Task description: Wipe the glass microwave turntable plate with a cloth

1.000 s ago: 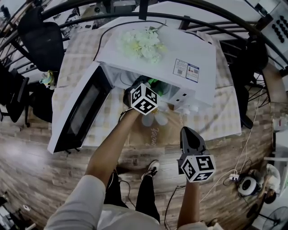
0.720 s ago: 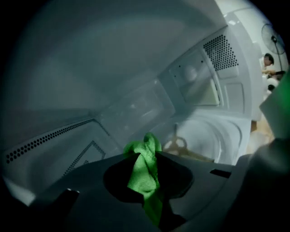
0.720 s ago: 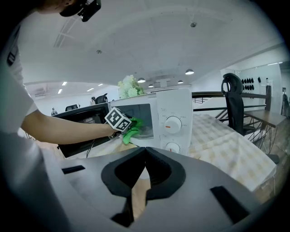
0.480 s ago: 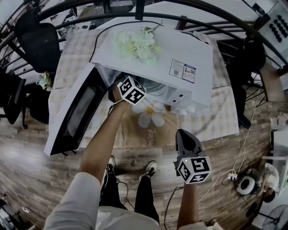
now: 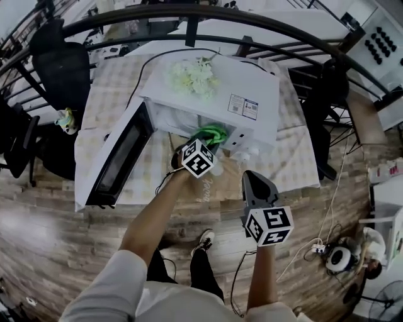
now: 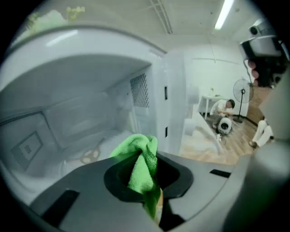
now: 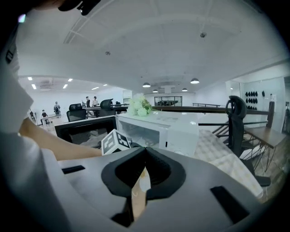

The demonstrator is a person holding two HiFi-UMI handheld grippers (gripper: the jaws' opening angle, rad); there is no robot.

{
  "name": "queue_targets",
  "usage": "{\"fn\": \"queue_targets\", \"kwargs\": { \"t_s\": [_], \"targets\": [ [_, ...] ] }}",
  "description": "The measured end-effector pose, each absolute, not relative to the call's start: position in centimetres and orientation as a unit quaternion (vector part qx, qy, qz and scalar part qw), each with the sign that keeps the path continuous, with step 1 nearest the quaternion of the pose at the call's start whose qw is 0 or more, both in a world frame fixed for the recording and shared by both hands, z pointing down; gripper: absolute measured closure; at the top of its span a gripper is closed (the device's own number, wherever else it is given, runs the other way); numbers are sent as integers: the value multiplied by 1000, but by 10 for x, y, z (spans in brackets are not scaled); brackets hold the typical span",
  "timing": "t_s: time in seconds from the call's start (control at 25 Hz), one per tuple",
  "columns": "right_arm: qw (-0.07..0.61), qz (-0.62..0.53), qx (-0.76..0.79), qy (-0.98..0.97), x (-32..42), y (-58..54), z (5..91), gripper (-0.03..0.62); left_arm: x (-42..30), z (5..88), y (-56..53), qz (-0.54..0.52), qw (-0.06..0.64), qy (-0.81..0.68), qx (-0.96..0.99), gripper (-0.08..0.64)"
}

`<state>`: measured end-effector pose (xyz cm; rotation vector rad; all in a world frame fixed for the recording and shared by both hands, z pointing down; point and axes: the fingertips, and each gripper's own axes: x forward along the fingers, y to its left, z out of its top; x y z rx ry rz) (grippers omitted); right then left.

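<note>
The white microwave [image 5: 252, 88] stands on the table with its door [image 5: 116, 157] swung open to the left. My left gripper [image 5: 203, 143] is at the mouth of the cavity, shut on a bunched green cloth [image 5: 211, 133]. In the left gripper view the cloth [image 6: 136, 152] hangs from the left gripper [image 6: 147, 158], just above and in front of the pale glass turntable plate [image 6: 97, 152] on the cavity floor. My right gripper [image 5: 250, 175] hovers in front of the table, shut on nothing; in its own view the right gripper [image 7: 145, 152] points at the microwave [image 7: 158, 129].
White artificial flowers [image 5: 192, 75] lie on top of the microwave. A checked tablecloth [image 5: 296, 157] covers the table. A curved black railing [image 5: 189, 14] and office chairs [image 5: 60, 60] stand behind, and cables lie on the wooden floor [image 5: 50, 239] to the right.
The left gripper has swung from the left side of the cavity to the right part of the opening, and the green cloth shows again. The right gripper has barely moved.
</note>
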<state>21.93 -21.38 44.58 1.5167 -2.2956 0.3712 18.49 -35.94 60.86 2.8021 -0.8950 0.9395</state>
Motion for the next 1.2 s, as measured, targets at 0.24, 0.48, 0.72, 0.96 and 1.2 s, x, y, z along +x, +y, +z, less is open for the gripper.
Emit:
{"fn": "queue_targets", "kwargs": {
  "t_s": [0.24,0.48,0.72,0.96,1.2],
  "targets": [
    [190,90,548,-809,213,-190,388,578,174,530,-292,193,75,-321,924,503],
    [166,51,546,-820,190,-180,328,578,115,431,-242,155,8,-338,928,502],
    [159,-18,525,-836,154,-183,276,578,41,342,-221,125,-47,-382,914,502],
    [153,-64,508,-845,128,-191,239,578,-15,278,-222,95,-84,-439,890,502],
    [147,-88,500,-849,114,-189,215,578,-48,236,-213,67,-117,-458,879,502]
  ]
}}
